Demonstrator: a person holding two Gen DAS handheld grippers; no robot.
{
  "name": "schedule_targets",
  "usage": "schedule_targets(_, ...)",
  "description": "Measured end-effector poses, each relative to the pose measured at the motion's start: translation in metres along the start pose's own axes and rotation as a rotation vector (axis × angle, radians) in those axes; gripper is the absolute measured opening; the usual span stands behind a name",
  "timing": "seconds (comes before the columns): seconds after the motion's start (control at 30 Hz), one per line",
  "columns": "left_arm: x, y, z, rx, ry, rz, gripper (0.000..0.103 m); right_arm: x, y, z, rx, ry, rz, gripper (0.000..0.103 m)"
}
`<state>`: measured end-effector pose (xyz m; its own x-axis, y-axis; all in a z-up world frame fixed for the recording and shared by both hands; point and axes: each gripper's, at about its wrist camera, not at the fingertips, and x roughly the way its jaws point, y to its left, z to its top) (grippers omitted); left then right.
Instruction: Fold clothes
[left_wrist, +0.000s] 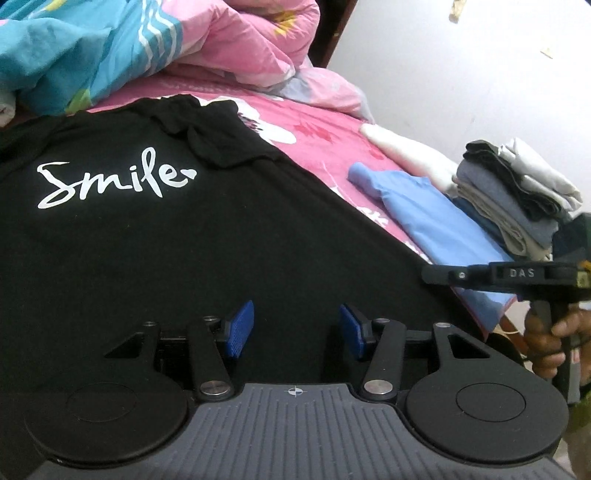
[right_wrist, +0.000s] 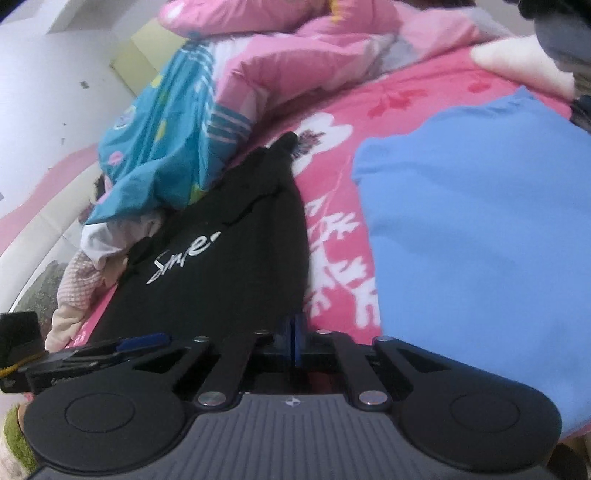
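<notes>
A black T-shirt (left_wrist: 147, 236) with white "Smile" lettering lies spread on the pink bed sheet (left_wrist: 317, 133). It also shows in the right wrist view (right_wrist: 229, 266). My left gripper (left_wrist: 295, 328) hovers over the shirt's near part, open, blue pads apart with nothing between them. My right gripper (right_wrist: 295, 339) has its blue pads pressed together at the shirt's near right edge; whether cloth is caught between them is hard to tell. The right gripper also appears in the left wrist view (left_wrist: 436, 275), at the shirt's right side.
A folded light-blue garment (left_wrist: 424, 218) lies right of the shirt, also seen in the right wrist view (right_wrist: 480, 236). A stack of folded clothes (left_wrist: 517, 192) stands beyond it beside a cream garment (left_wrist: 406, 151). A crumpled pink and blue quilt (left_wrist: 147, 48) fills the bed's far side.
</notes>
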<state>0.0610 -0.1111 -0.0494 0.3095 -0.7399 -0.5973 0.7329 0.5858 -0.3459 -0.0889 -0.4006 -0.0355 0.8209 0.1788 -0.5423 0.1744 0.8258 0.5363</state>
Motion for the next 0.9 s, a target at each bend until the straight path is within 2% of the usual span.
schedule_targets(0.13, 0.005, -0.011, 0.003, 0.038, 0.010, -0.003, 0.051, -0.010, 0.002, -0.004, -0.005, -0.076, 0.042, 0.001)
schedule_targets(0.2, 0.009, -0.016, 0.007, 0.024, 0.014, -0.018, 0.051, -0.012, 0.009, -0.009, -0.047, -0.103, 0.059, 0.001)
schedule_targets(0.37, 0.027, -0.011, 0.021, -0.165, 0.031, -0.103, 0.051, -0.010, 0.045, -0.038, -0.305, -0.121, 0.015, 0.003)
schedule_targets(0.43, 0.037, -0.015, 0.029, -0.200, 0.032, -0.136, 0.052, -0.007, 0.054, -0.049, -0.371, -0.134, -0.014, 0.005)
schedule_targets(0.47, 0.043, -0.020, 0.032, -0.194, 0.035, -0.142, 0.052, -0.006, 0.058, -0.054, -0.401, -0.142, -0.027, 0.007)
schedule_targets(0.57, 0.062, -0.038, 0.038, -0.118, 0.055, -0.110, 0.052, -0.004, 0.068, -0.068, -0.468, -0.163, -0.052, 0.019)
schedule_targets(0.7, 0.073, -0.055, 0.035, -0.012, 0.047, -0.042, 0.052, -0.014, 0.063, -0.077, -0.433, -0.141, -0.007, 0.023)
schedule_targets(0.83, 0.072, -0.057, 0.031, 0.023, 0.035, -0.030, 0.051, -0.036, 0.044, -0.082, -0.323, -0.058, 0.139, 0.023)
schedule_targets(0.9, 0.071, -0.056, 0.030, 0.032, 0.030, -0.028, 0.051, -0.049, 0.033, -0.081, -0.261, -0.054, 0.170, 0.023)
